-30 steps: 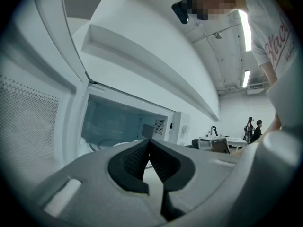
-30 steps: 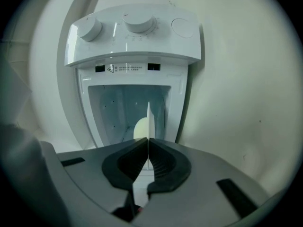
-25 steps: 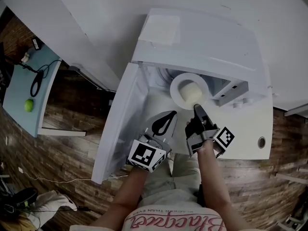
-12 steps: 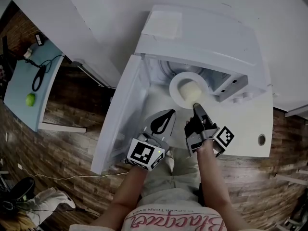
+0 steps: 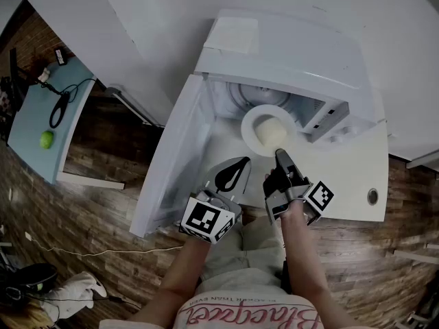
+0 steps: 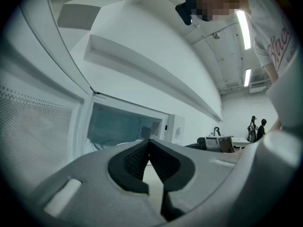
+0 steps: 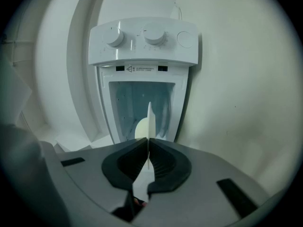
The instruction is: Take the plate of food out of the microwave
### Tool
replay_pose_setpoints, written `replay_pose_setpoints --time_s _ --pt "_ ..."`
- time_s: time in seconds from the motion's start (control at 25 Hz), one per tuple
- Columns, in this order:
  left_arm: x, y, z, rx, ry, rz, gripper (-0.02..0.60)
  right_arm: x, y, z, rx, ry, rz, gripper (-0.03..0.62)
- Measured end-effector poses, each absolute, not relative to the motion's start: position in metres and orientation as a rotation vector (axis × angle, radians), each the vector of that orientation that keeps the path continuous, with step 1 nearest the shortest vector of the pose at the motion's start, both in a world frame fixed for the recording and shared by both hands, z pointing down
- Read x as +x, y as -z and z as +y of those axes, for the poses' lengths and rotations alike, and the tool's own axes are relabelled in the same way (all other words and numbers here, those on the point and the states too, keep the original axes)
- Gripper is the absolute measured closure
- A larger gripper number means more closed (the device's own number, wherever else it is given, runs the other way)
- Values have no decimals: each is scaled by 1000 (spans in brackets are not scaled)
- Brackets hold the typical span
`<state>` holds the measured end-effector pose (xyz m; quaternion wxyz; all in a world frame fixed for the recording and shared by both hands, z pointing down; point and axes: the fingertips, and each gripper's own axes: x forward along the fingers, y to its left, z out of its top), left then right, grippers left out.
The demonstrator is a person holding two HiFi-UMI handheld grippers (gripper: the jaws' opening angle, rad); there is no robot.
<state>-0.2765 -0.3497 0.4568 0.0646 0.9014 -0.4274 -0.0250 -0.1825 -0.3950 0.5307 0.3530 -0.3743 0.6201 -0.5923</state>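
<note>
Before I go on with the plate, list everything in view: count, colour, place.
microwave: one, white, on a white counter; door swung open to the left
knobs: two, white, on the microwave's control panel
plate: one, white, at the microwave's opening
food: one pale lump, on the plate
side table: one, light blue, far left
fruit: one, green, round, on the side table
cable: one, black, on the side table
cloth: one, white, on the wooden floor, lower left
left gripper: grey, shut, empty, before the opening
right gripper: grey, shut on the plate's near rim
</note>
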Motion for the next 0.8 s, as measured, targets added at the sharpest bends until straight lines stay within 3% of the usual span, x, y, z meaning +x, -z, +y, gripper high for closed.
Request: replay_pose_setpoints --time_s 0.8 --pt "-275 -437 -292 2701 111 -1365 577 -173 -514 -332 -953 1536 1632 576"
